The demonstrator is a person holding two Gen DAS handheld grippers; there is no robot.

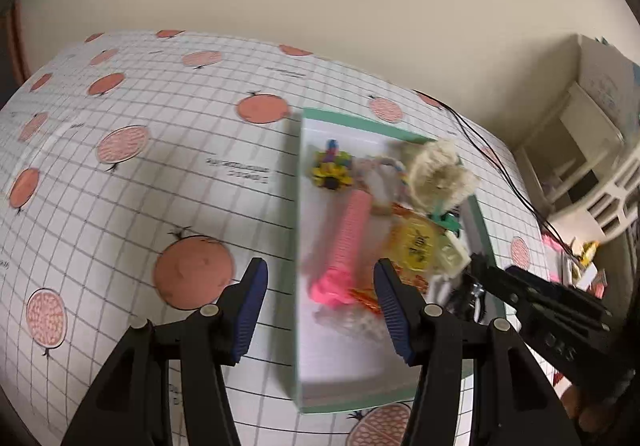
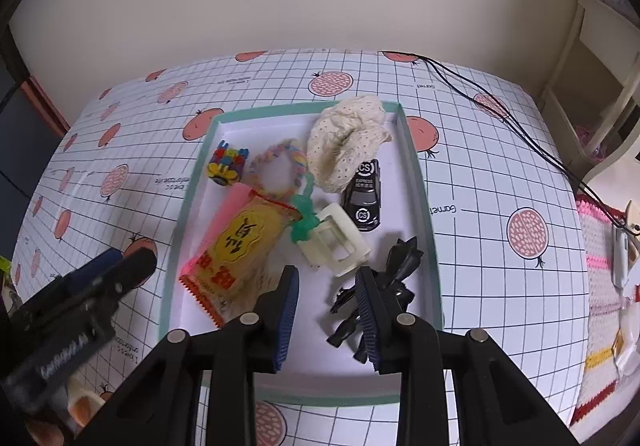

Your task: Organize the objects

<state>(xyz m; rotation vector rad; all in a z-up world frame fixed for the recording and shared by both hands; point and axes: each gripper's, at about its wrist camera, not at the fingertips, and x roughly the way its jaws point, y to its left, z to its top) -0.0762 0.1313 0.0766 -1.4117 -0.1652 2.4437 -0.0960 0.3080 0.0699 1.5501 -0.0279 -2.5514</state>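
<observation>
A shallow white tray with a teal rim (image 2: pixel 416 166) lies on the table. It holds a colourful toy car (image 2: pixel 226 164), a pastel bracelet (image 2: pixel 298 162), a cream cloth (image 2: pixel 344 138), a black toy car (image 2: pixel 364 194), a cream buckle (image 2: pixel 338 242), a green clip (image 2: pixel 304 218), a yellow snack packet (image 2: pixel 236 254) over a pink comb (image 2: pixel 224 218), and a black hair clip (image 2: pixel 396 266). My right gripper (image 2: pixel 327 278) hangs open over the tray's near part, with the black clip just right of its right finger. My left gripper (image 1: pixel 322 274) is open above the tray's left rim (image 1: pixel 298 206), holding nothing.
The tablecloth (image 2: pixel 480 206) is gridded with a pomegranate print. A black cable (image 2: pixel 480 98) runs across the far right corner. A pink and cream knitted mat (image 2: pixel 600 286) with small items lies at the right edge. A white shelf unit (image 2: pixel 592 66) stands beyond the table.
</observation>
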